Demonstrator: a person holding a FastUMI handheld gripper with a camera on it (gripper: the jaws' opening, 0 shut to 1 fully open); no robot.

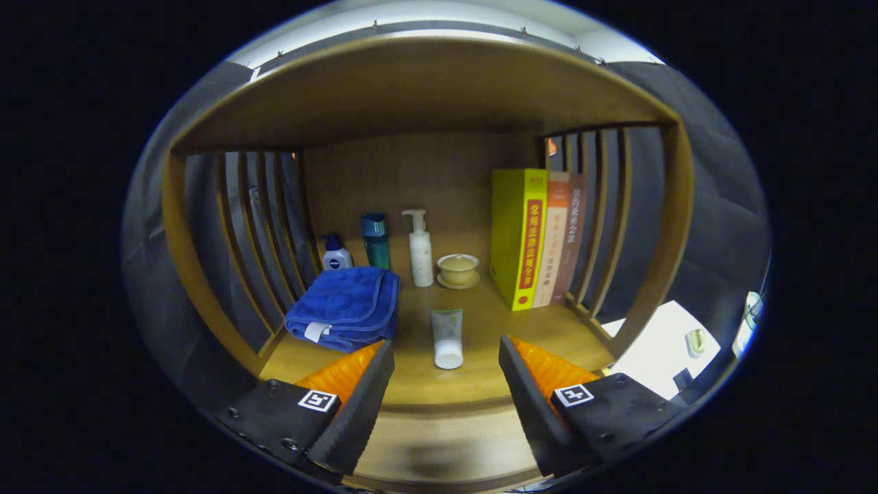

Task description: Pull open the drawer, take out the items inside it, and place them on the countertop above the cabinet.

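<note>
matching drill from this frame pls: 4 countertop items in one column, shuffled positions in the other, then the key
Tool is open, nothing between its fingers.

Items
1. blue towel
2. squeeze tube
3. pump bottle
4. yellow book

Places
A. standing upright, outermost of the books by the right slats
B. lying flat just ahead of the fingers, cap toward the tool
C. folded by the left slats, in front of two small bottles
D. upright near the back panel, next to the lidded cup

Pairs: 1-C, 2-B, 3-D, 4-A
</note>
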